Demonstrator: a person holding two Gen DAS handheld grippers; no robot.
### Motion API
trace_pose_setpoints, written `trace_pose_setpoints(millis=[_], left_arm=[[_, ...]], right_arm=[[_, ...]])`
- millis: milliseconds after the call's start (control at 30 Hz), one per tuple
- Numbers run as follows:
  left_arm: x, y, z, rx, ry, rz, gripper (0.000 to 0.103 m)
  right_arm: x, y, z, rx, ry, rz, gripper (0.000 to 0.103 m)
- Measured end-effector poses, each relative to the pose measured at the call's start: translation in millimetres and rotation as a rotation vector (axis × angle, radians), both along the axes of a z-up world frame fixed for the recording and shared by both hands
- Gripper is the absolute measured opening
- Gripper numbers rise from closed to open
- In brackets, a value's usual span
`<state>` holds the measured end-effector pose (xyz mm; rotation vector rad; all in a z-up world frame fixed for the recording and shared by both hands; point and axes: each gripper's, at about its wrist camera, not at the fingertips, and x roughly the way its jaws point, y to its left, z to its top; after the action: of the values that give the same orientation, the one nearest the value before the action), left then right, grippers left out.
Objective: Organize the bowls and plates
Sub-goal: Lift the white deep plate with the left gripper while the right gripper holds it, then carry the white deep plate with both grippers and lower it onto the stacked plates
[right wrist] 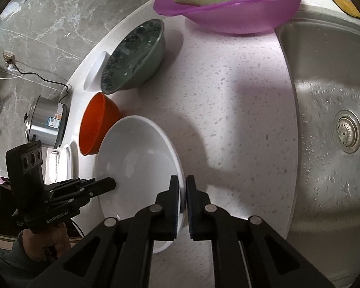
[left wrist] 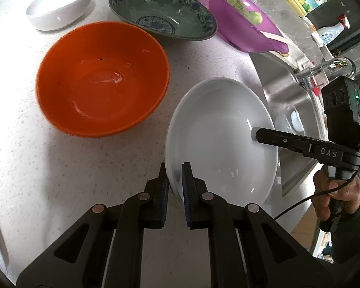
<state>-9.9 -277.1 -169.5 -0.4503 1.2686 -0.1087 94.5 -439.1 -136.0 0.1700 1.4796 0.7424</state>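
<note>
Both sets of jaws pinch opposite rims of the smooth, round white plate (left wrist: 218, 134) on the speckled counter (left wrist: 36, 168).

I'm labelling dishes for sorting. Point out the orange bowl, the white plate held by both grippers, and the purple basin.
orange bowl (left wrist: 100, 79): left wrist view, inner bottom.
white plate (left wrist: 218, 144): left wrist view, centre.
purple basin (right wrist: 228, 16): right wrist view, outer wall.

right gripper (right wrist: 183, 192) clamped on near rim of white plate (right wrist: 136, 158) | left gripper (right wrist: 111, 183) gripping plate's left rim | plate on speckled bench (right wrist: 228, 110) | orange bowl (right wrist: 96, 124) just behind plate | green patterned bowl (right wrist: 134, 55) farther back | purple bowl (right wrist: 228, 12) by sink (right wrist: 328, 120)
</note>
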Motion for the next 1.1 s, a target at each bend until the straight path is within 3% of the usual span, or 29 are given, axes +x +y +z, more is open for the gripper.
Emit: trace_pose_setpoints(millis=[233,467,800,1100], left_arm=[[-25.5,9.5,16.5,-0.01,-0.014,-0.013,0.009],[-65.1,54.1,42.7,-0.013,-0.07,0.004,0.009],[-143.9,191.3,69.6,0.002,-0.102,0.101,0.009],[-205.3,311.6,57.1,0.058,-0.057,0.197,0.009]], right_arm=[[-19.6,7.8,18.5,0.017,0.0,-0.001,0.008],[-48.8,51.9,36.7,0.016,0.0,0.04,0.008],[-87.8,200.7,60.6,0.056,-0.026,0.127,0.008],[-122.8,333.5,49.2,0.072,-0.017,0.232,0.008]])
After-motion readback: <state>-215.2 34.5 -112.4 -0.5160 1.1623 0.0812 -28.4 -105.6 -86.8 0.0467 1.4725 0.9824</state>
